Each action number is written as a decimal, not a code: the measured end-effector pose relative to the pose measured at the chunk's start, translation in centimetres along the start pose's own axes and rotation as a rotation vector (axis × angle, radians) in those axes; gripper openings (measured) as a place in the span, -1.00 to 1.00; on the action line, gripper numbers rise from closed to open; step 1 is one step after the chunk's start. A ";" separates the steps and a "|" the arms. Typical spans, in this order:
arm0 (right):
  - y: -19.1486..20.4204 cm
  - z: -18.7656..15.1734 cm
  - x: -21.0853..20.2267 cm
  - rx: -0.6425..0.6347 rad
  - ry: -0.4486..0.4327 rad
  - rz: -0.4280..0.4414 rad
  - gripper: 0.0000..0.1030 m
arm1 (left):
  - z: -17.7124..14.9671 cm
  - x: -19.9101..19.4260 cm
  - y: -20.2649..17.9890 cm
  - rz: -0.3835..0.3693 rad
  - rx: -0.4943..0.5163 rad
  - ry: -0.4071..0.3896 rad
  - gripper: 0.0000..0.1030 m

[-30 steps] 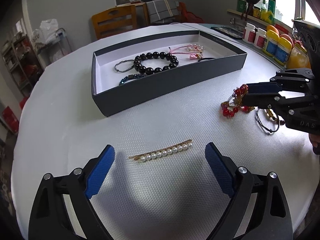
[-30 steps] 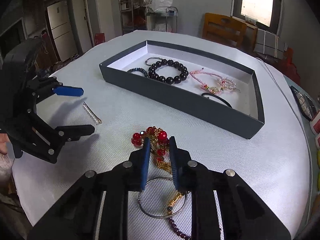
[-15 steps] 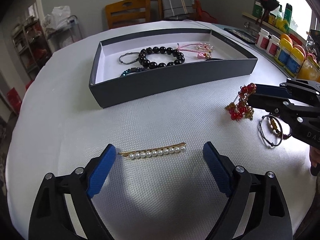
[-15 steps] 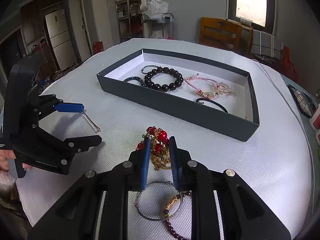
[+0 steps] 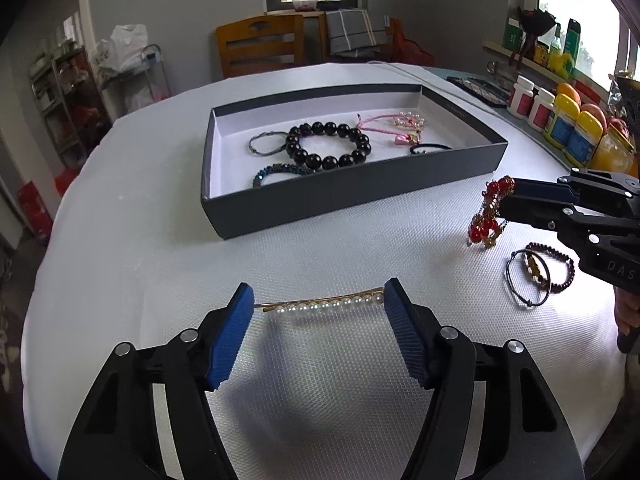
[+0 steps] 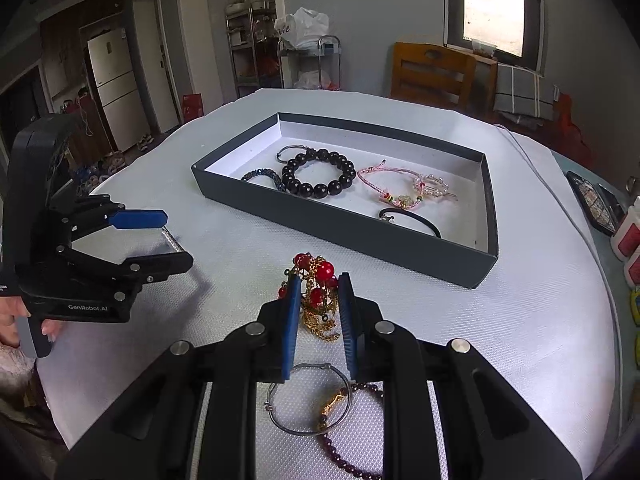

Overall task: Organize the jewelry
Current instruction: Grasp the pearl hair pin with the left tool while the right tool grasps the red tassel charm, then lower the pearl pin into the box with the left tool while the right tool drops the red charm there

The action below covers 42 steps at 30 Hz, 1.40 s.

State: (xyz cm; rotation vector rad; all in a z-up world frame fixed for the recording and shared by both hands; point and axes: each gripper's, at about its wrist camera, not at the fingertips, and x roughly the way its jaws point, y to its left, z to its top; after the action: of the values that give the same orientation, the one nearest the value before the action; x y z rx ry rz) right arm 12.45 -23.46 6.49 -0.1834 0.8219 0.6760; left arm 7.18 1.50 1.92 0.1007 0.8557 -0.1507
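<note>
Since a second ago my left gripper (image 5: 318, 302) has been closing its jaws around the pearl hair clip (image 5: 324, 304), which now lies on the white tablecloth (image 5: 160, 264) between the blue pads, in front of the dark grey box (image 5: 352, 196). The right pad looks to meet the clip's end, but a sliver of cloth shows at the left pad, so I read no grip yet. From the right wrist view the clip is mostly hidden behind the left gripper's fingers.

My right gripper (image 6: 318, 308) has lifted slightly and pinches the red-bead and gold-chain ornament (image 6: 318, 292) between nearly closed pads; the ornament hangs off the cloth, to the right of the box's near corner. Below it, partly covered by the gripper body, lie a thin wire bangle (image 6: 308, 400) and a dark garnet-bead bracelet (image 6: 352, 464), cut off at the frame's bottom.

Inside the box sit a black bead bracelet (image 5: 328, 146), a grey ring bangle (image 5: 266, 144), a blue beaded bracelet (image 5: 280, 170) half behind the near wall, a pink cord bracelet (image 5: 390, 128) and a black hair tie (image 5: 430, 148).

A hand (image 6: 16, 320) shows only at the edge, holding the left gripper's handle.
</note>
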 end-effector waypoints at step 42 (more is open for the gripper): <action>-10.5 6.7 6.5 0.253 0.018 -0.137 -0.63 | 10.1 7.7 -4.1 -0.105 0.028 0.006 0.35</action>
State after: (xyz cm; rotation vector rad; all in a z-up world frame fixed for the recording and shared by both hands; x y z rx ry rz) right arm 26.26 -25.78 5.20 -0.0161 0.8956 0.4373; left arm 18.90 -4.78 2.57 0.0828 0.8649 -0.2615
